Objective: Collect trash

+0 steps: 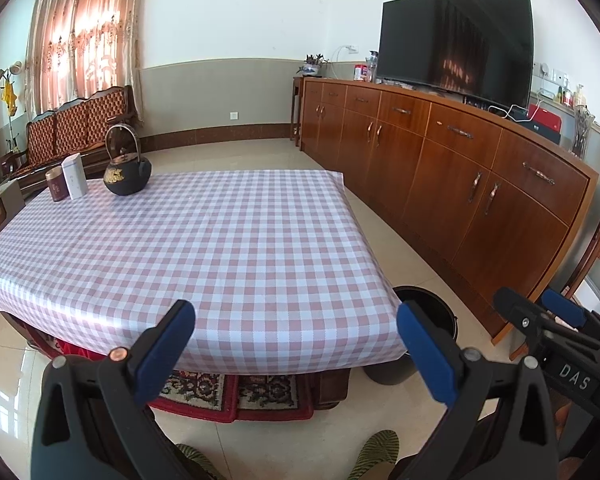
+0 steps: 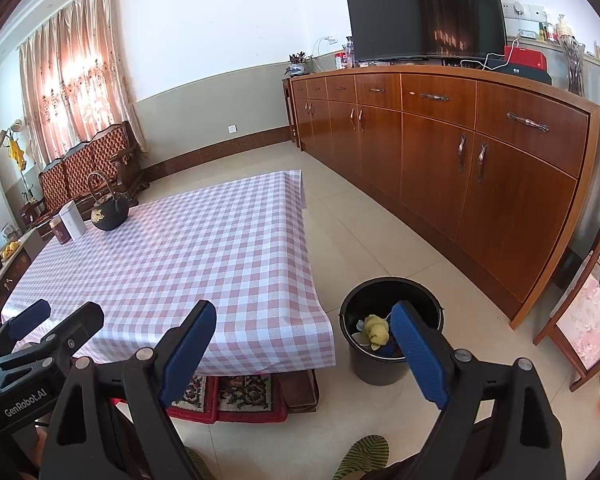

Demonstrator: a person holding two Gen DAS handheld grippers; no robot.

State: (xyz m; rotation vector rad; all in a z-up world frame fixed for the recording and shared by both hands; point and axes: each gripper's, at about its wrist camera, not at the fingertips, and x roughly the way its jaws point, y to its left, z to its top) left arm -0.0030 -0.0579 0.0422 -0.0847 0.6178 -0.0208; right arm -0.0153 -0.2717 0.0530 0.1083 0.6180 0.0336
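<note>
Left gripper (image 1: 296,346): lower centre, jaws wide, empty, held back from the worktop (image 1: 204,248) edge.
Teapot (image 1: 127,178): upper left, parked with tins, not rubbish.
Right gripper (image 2: 304,348): jaws wide, empty.
Trash (image 2: 374,330): lower right, yellow scraps already inside the black bucket (image 2: 392,344), beside the worktop for easy dropping.

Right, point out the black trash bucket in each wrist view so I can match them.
Left wrist: black trash bucket low right of centre, on the floor, mostly hidden behind the table corner and the left gripper's right finger.
Right wrist: bucket lower right, in full view on the floor, yellow trash inside.
Shared landmark: checked tablecloth; the bucket stands beside its near right corner.
</note>
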